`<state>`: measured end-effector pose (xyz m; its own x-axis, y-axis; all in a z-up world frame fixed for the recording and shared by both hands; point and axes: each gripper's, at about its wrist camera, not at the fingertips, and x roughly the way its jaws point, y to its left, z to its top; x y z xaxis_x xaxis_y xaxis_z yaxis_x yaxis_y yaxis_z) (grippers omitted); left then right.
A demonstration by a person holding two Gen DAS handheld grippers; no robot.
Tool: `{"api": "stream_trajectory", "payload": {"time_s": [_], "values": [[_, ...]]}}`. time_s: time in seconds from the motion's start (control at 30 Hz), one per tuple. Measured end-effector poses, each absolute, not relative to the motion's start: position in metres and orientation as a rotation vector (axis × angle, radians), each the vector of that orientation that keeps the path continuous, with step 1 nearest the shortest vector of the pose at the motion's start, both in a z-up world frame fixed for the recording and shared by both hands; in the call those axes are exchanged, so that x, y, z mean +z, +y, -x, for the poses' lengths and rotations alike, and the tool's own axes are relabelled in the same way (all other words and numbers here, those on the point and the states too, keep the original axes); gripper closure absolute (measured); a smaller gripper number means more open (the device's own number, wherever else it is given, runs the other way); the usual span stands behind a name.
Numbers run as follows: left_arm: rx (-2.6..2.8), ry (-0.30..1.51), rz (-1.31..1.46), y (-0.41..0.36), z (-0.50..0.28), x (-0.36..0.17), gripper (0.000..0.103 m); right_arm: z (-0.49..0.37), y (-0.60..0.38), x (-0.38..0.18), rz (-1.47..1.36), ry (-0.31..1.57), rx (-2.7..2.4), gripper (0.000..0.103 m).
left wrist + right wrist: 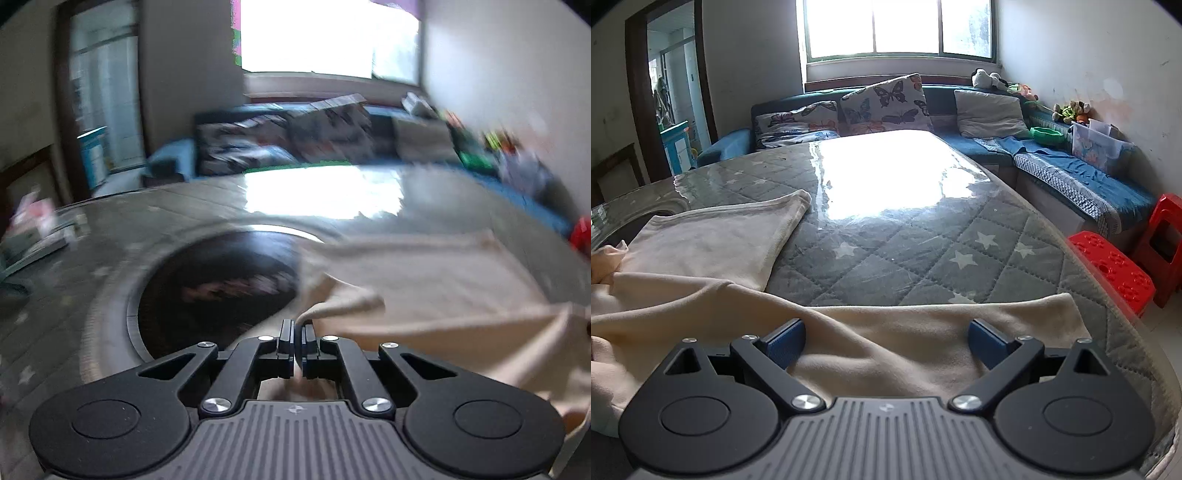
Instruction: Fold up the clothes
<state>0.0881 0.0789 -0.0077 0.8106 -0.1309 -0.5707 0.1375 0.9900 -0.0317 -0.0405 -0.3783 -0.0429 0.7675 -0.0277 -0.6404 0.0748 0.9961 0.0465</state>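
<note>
One soft beige garment [886,339], rumpled.

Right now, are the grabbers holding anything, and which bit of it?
The left gripper is shut on the beige garment, pinching a bunched fold at its edge. The right gripper is open above the cloth, holding nothing.

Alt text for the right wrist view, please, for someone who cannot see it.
The right gripper is open above a beige garment spread on a table covered in grey star-patterned quilting. Behind are a blue sofa with cushions, a bright window, and red stools to the right.
</note>
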Motion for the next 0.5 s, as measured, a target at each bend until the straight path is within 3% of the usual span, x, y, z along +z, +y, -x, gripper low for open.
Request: {"api": "stream_trajectory", "payload": {"time_s": [0.27,0.5], "values": [[0.105,0.498,0.171,0.162,-0.035,0.025,0.100,0.046,-0.372,-0.029,-0.035,0.658,-0.013,0.006],[0.241,0.544,0.217,0.202,-0.002,0.001,0.099,0.046,-0.347,-0.012,-0.007,0.663,0.139,0.006]]}}
